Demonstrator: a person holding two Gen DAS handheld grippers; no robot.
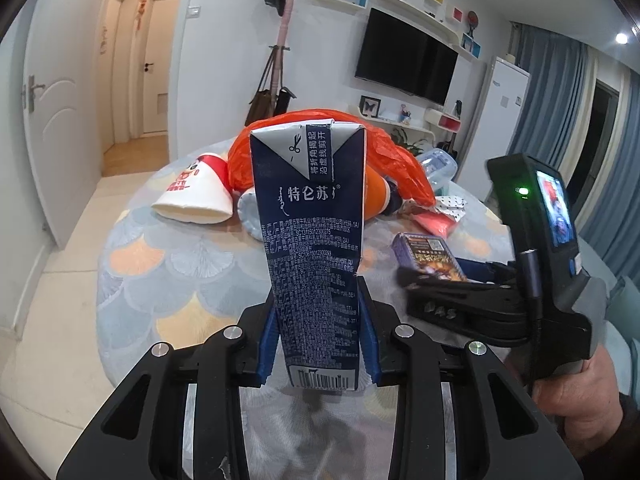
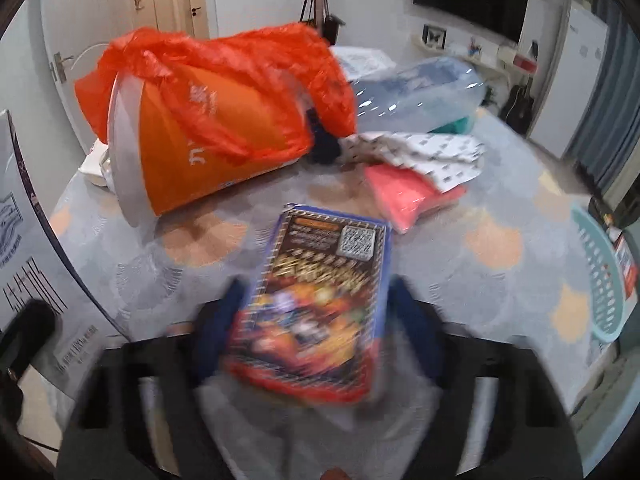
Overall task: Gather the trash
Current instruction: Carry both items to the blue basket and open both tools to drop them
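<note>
Carton sits clamped upright in the left tool, blue pads pressing its two narrow sides low down, barcode end nearest the camera. My guess: a low grip keeps the tall body clear of the bench for carrying. Right tool is closed on a flat snack packet, pads on its long edges, packet held face-up above the bench; the frame is blurred, so exact contact is hard to confirm. Each tool holds one item, likely both bound for the basket, whose teal rim shows at the far right of the right wrist view.

Count left on the bench:
- 1 orange bag draped over 1 orange tub, far centre
- 1 paper cup on its side, far left
- 1 clear bottle lying down, far right
- 1 spotted wrapper partly over 1 pink packet
</note>
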